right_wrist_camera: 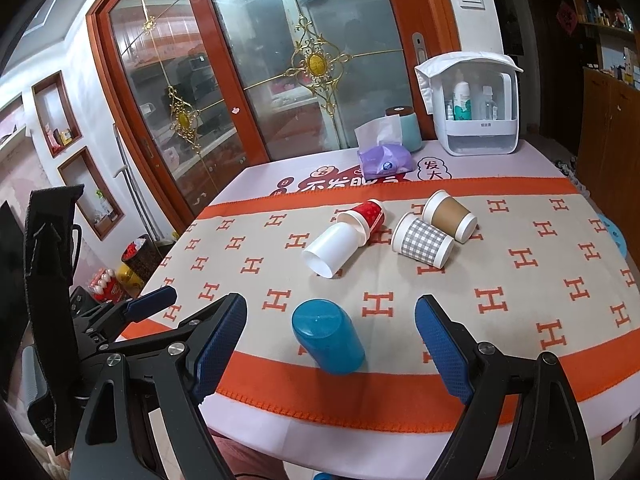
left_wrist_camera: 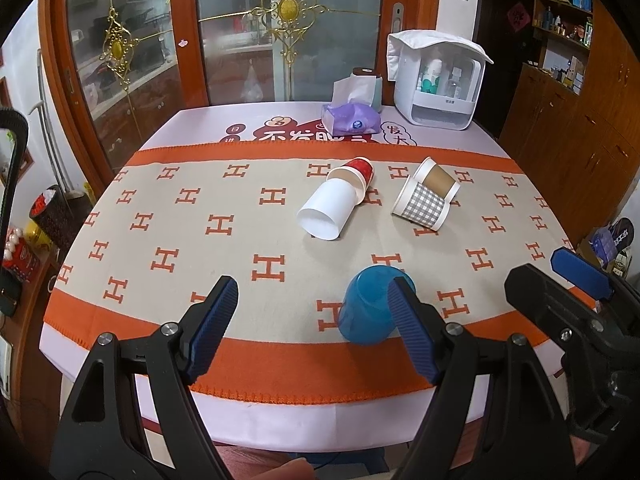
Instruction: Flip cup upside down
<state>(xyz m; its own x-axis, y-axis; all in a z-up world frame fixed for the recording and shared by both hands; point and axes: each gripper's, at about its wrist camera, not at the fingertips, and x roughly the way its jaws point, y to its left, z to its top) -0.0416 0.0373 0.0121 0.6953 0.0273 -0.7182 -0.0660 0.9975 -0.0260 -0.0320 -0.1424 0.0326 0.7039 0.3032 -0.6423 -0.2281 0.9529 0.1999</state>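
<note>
A blue plastic cup (left_wrist_camera: 366, 306) stands upside down on the orange-and-beige cloth near the table's front edge; it also shows in the right wrist view (right_wrist_camera: 329, 334). My left gripper (left_wrist_camera: 312, 320) is open and empty, its right finger just in front of the blue cup. My right gripper (right_wrist_camera: 332, 344) is open and empty, with the blue cup between its fingers but untouched. Farther back lie a white cup (left_wrist_camera: 326, 210) with a red cup (left_wrist_camera: 358, 172) on its base, a grey checked cup (left_wrist_camera: 422, 206) and a brown cup (left_wrist_camera: 438, 180), all on their sides.
A purple tissue pack (left_wrist_camera: 352, 118), a teal canister (left_wrist_camera: 370, 84) and a white storage box (left_wrist_camera: 438, 80) stand at the table's back. Glass sliding doors are behind the table. A wooden cabinet is on the right. Bins and clutter sit on the floor at the left.
</note>
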